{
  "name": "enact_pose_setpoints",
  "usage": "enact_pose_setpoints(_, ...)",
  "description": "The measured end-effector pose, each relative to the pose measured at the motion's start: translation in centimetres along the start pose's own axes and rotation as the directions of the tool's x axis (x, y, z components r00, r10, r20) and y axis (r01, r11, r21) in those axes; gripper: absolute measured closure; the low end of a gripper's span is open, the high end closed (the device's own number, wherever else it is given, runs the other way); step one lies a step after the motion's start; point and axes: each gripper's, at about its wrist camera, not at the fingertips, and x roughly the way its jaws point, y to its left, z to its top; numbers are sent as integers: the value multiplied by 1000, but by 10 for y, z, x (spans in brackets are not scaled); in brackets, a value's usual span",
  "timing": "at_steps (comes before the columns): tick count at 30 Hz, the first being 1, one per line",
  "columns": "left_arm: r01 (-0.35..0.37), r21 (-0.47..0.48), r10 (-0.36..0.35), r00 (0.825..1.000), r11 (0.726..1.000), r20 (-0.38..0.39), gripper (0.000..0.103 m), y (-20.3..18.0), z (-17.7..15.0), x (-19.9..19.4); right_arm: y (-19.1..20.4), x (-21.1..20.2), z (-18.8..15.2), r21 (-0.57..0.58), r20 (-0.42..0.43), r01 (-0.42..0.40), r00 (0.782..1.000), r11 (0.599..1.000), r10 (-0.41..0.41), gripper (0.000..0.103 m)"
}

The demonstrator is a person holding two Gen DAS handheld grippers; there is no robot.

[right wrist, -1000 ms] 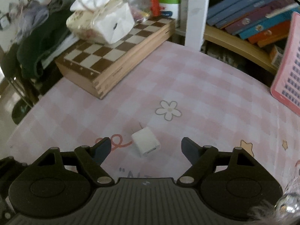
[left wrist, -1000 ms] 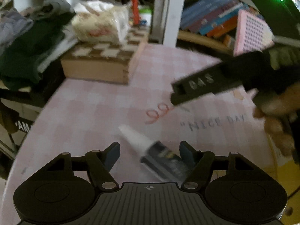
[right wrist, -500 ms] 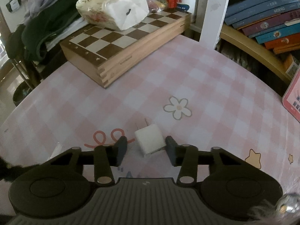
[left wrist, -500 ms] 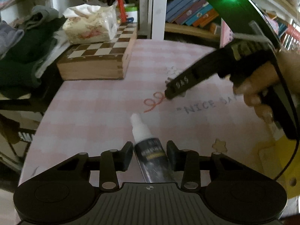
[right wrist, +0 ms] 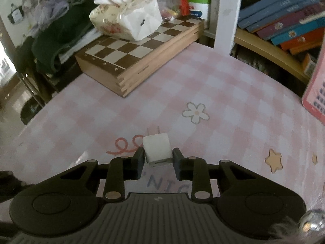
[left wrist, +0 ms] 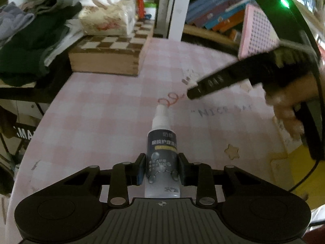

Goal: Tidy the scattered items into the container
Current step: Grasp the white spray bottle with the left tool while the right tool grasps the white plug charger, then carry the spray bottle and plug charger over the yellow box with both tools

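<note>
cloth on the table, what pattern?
The tablecloth has a pale pink and white check, with printed flowers, stars and a red squiggle. The right wrist view shows it best.

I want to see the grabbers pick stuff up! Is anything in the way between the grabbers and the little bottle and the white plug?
Nothing is. The left gripper is shut on the spray bottle, and the right gripper is shut on the white charger plug. No container shows clearly in either view.

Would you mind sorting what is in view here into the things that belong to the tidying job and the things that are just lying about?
Part of the job:
- spray bottle, clamped in the left gripper
- white charger plug, clamped in the right gripper

Just lying about:
- chessboard box
- tissue pack
- books
- heap of clothes
</note>
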Motion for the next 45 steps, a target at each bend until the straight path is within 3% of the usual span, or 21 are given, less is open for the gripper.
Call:
enact_pose_setpoints(15,86,-2,-85,992,996,91,72,13,3,-57,23,-84,-42,122,85,-34,996,992,23,75)
enact_pose_setpoints(29,210,131,-224,970,969,97,72,5,-18,-114,64,-162,-115,193,139,11,990,981,-39,75)
enact_pose_setpoints(36,236,163,-253,963,958,92,72,7,-29,-128,78,-174,-151,337,137,0,989,942,-49,75)
enact_pose_setpoints(45,285,192,-301,952,939,62,72,7,-46,-142,96,-195,-179,390,156,31,983,920,-99,75)
